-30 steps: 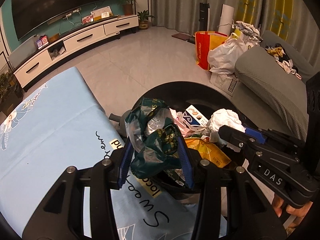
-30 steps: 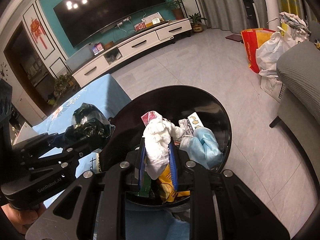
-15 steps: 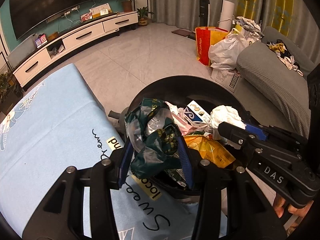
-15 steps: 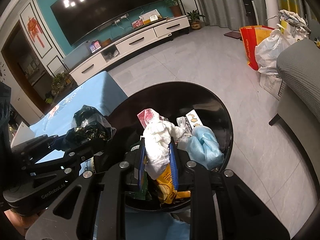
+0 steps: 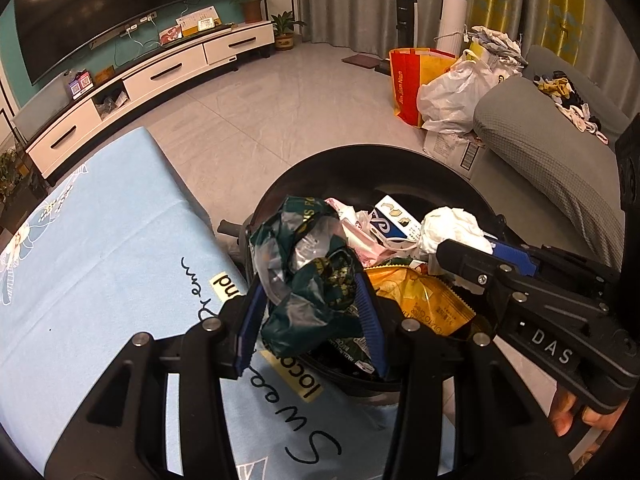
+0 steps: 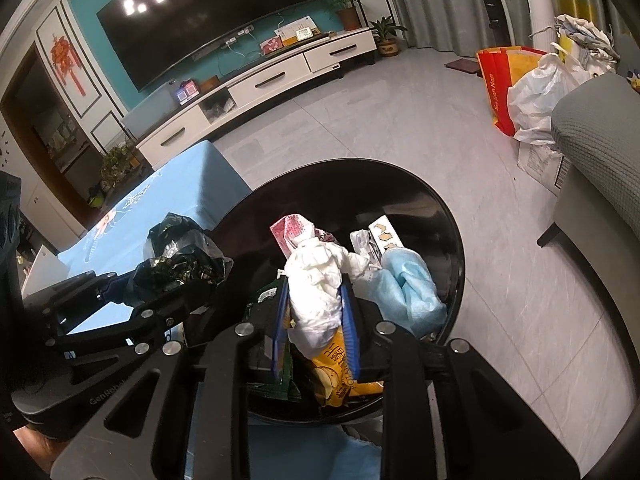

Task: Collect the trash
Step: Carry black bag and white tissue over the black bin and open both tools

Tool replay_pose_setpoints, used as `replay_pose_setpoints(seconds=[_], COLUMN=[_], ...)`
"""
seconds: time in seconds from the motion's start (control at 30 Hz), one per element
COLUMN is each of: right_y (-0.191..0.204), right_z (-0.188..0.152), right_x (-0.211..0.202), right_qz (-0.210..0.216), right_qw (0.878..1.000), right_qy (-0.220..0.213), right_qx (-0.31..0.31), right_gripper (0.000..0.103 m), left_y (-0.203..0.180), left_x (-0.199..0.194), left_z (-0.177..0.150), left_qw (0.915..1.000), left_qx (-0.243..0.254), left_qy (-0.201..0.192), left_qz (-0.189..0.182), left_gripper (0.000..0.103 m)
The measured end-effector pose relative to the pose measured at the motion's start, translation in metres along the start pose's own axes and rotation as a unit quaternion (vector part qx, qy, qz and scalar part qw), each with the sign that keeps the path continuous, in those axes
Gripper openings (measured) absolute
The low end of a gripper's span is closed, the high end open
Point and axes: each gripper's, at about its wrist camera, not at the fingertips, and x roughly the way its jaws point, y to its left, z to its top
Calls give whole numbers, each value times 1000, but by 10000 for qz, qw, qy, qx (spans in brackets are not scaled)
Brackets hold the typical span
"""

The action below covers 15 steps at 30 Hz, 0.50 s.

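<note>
**A:** What is going on at this moment?

**B:** Both hand-held grippers hang over a round black trash bin [image 6: 448,216] that stands on the floor against the near corner of a table under a light blue cloth [image 5: 100,240]. The left gripper [image 5: 310,312] is clamped on a crumpled dark green snack wrapper [image 5: 308,276], its blue pads pressing both sides. The wrapper sits above the bin's left rim, close to the table's edge.

**A:** And the right one?

**B:** The right gripper [image 6: 316,316] has a crumpled white tissue [image 6: 318,284] between its pads, over the middle of the bin. Its jaws are opening, and the tissue still sits between them, touching both pads.

**A:** What is already in the bin?

**B:** A yellow chip bag [image 5: 416,300], a blue cloth-like wad [image 6: 408,284], a pink wrapper [image 6: 290,232] and a small white and blue carton [image 5: 390,222], heaped close to the rim.

**A:** So which step is this?

**B:** I judge it the drop-off: the tissue is being let go, while the wrapper has not yet been released.

**A:** What does the next move call for?

**B:** Probably widening the right jaws until the tissue falls free, then carrying the wrapper a little further inward from the rim before opening the left, so it lands inside rather than on the cloth.
</note>
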Motion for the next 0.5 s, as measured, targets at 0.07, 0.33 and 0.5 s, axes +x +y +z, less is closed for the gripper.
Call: replay_pose_setpoints(seconds=[0.07,0.33,0.5], right_y=[-1,-4,-6], right_z=[0,0,2], right_x=[0,-1,-4], right_qz=[11,-3,14], right_qw=[10000,10000,9999], right_qy=[3,-2,-25], right_qx=[0,49,107], right_gripper=[25,32,38], left_y=[1,2,4], left_x=[0,0,-1], left_z=[-1,-1,-2], left_qw=[10000,10000,10000], left_qx=[-5,-16,-55], left_qy=[3,-4,-29], left_qz=[3,29,39], left_gripper=[46,49,50])
